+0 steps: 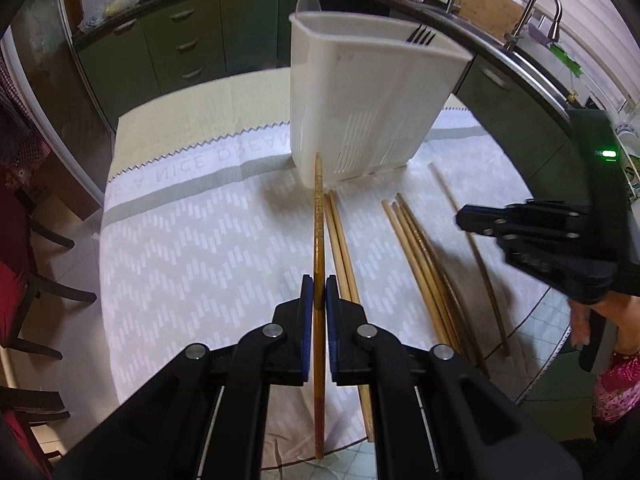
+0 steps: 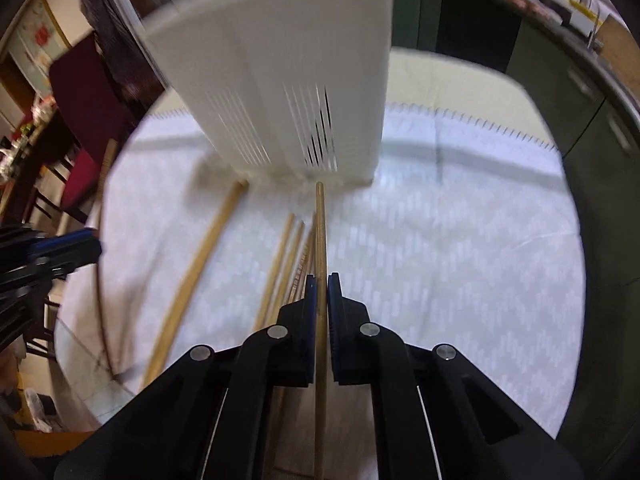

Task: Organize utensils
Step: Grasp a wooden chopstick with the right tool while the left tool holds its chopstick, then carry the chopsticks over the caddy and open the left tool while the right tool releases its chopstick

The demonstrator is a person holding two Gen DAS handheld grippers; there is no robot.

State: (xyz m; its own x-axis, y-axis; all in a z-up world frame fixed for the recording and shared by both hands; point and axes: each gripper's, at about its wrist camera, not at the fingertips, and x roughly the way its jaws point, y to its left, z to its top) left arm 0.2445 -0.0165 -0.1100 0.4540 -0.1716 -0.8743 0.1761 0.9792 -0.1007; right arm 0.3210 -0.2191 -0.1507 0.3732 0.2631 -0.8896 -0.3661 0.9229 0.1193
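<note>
A white slotted utensil holder (image 1: 360, 96) stands on the table; a dark fork (image 1: 420, 35) sticks out of its top. My left gripper (image 1: 319, 292) is shut on a dark wooden chopstick (image 1: 318, 216) that points toward the holder's base. My right gripper (image 2: 322, 292) is shut on a lighter wooden chopstick (image 2: 320, 232), its tip just short of the holder (image 2: 288, 80). Several more chopsticks (image 1: 420, 264) lie loose on the cloth between the grippers. The right gripper also shows in the left wrist view (image 1: 520, 232), and the left gripper in the right wrist view (image 2: 52, 252).
A white patterned cloth (image 1: 200, 248) covers the round table. Dark chairs (image 1: 24, 280) stand at the left. Green kitchen cabinets (image 1: 180, 40) and a counter with a sink tap (image 1: 536, 16) run behind.
</note>
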